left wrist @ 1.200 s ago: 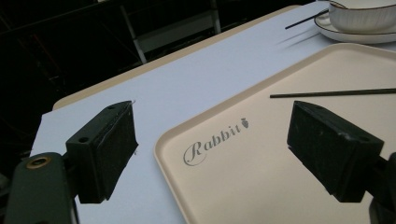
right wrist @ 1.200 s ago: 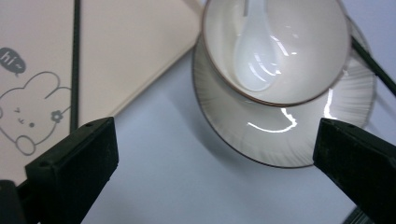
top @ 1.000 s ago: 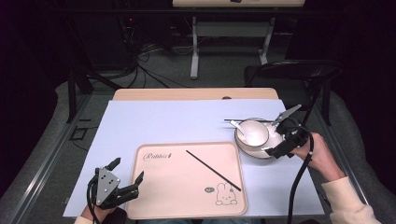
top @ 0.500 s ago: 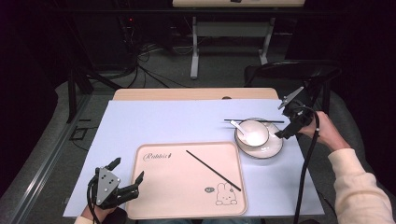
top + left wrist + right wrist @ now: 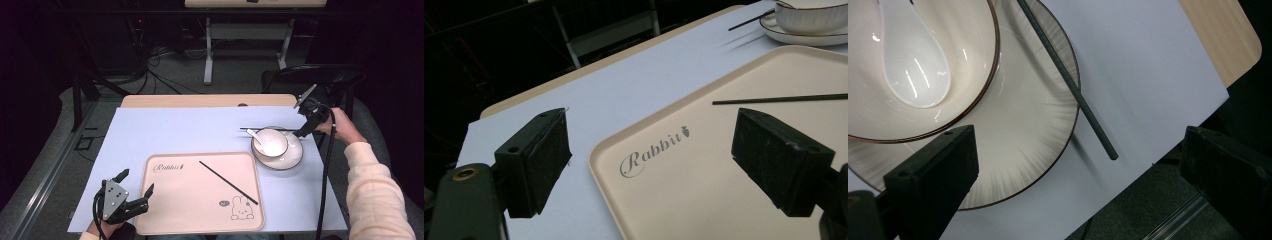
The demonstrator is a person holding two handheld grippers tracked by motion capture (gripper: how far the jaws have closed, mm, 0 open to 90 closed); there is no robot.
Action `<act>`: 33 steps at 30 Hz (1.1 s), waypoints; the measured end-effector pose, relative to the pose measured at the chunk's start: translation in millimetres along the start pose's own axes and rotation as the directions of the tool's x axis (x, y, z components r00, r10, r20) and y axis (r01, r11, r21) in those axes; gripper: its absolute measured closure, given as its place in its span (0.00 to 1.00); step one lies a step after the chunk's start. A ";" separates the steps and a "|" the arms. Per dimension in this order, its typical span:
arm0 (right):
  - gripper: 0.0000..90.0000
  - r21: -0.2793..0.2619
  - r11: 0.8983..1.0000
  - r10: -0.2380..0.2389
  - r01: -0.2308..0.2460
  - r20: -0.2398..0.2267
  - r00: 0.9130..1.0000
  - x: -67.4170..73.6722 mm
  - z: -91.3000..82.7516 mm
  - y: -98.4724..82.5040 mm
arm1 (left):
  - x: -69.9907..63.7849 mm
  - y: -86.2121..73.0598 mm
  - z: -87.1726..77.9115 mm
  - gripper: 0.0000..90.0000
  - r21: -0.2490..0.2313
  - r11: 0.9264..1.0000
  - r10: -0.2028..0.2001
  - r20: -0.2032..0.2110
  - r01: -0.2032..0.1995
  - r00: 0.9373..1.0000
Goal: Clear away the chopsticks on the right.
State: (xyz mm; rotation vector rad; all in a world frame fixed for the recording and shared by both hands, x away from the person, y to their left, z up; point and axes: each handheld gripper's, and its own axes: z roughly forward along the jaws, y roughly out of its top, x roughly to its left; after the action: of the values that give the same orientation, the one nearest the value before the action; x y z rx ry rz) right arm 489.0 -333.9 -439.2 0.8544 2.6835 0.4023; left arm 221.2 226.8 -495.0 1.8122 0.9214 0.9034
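Right gripper (image 5: 303, 131) fingers apart just beyond the plate (image 5: 293, 156), over a chopstick (image 5: 1068, 82); left gripper (image 5: 136, 190) fingers apart, well short of the plate.

We see a dim, dark room with a grey floor (image 5: 235, 82) strewn with black cables (image 5: 155, 75), a white-legged table (image 5: 250, 30) at the back, a black chair (image 5: 320, 77) at the right, and a wooden table (image 5: 200, 100) under a pale blue mat (image 5: 185, 130).

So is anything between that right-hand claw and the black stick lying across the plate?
Nothing visible. The right gripper hangs open above the chopstick, whose end rests over the plate rim; the bowl sits beside it.
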 end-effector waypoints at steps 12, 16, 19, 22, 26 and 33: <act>0.26 0.054 0.996 -0.080 0.077 0.054 0.995 -1.9 27.3 21.5 | 0.5 -0.2 0.2 0.17 0.001 1.000 0.000 0.001 0.000 1.000; 0.39 0.085 0.990 -0.115 0.111 0.046 0.992 4.0 40.3 30.2 | 0.7 -0.4 0.2 0.17 -0.004 1.000 -0.005 -0.001 0.005 1.000; 0.49 0.093 0.985 -0.153 0.148 0.049 0.987 6.9 47.6 35.1 | 1.0 -0.5 -0.1 0.17 -0.004 1.000 -0.005 0.001 0.005 1.000; 0.58 0.099 0.979 -0.184 0.178 0.054 0.981 9.6 54.1 38.3 | 1.1 -0.6 -0.1 0.17 -0.004 1.000 -0.006 0.002 0.006 1.000; 0.69 0.114 0.971 -0.218 0.211 0.053 0.975 11.0 61.1 41.3 | 1.5 -0.6 0.0 0.17 -0.002 1.000 -0.006 0.003 0.006 1.000; 0.78 0.138 0.965 -0.228 0.224 0.013 0.974 13.3 71.6 41.5 | 1.9 -0.7 -0.2 0.17 -0.002 1.000 -0.007 0.001 0.007 1.000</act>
State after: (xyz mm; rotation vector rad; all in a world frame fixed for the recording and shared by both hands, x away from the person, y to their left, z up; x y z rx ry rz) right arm 525.6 -281.0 -493.0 0.5733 2.7656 0.1544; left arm 221.8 228.7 -495.2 1.8069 0.9256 0.8986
